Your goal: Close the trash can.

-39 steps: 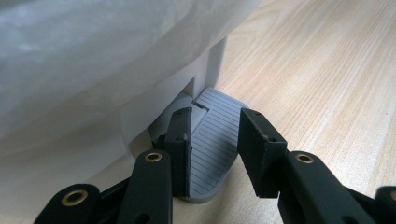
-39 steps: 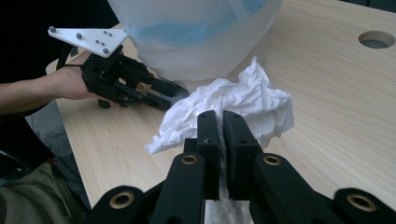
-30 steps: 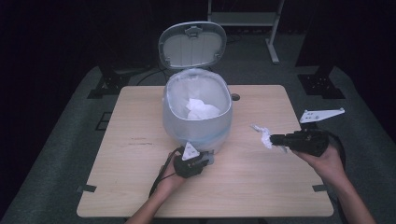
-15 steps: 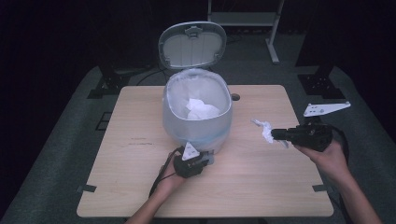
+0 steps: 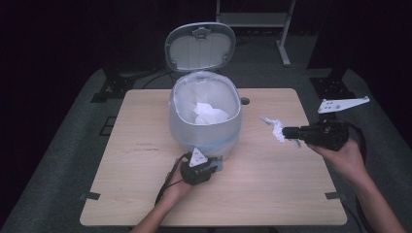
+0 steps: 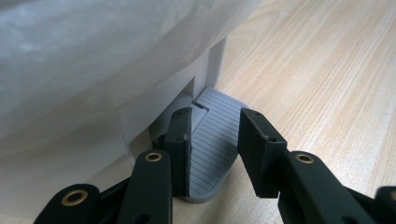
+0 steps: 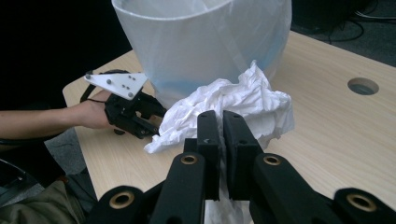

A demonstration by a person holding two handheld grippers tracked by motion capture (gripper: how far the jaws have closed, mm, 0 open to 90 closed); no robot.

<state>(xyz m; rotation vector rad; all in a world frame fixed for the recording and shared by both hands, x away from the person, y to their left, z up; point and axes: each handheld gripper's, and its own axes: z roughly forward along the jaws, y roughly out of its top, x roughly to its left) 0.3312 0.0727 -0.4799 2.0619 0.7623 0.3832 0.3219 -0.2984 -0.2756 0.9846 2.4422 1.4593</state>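
Holding the crumpled tissue [image 7: 233, 105] pinched in its closed jaws above the table's [image 5: 145, 204] right edge, the right gripper [image 5: 287, 132] should clear the bin's [image 5: 204, 131] rim before releasing. The left gripper [image 6: 215, 149], narrowly parted, seemingly presses the pedal [image 6: 212, 135] at the near edge.

i see a pale wood table [image 5: 272, 194] on grey carpet [image 5: 53, 184], dark room behind, metal stand [image 5: 252, 19] at the back.
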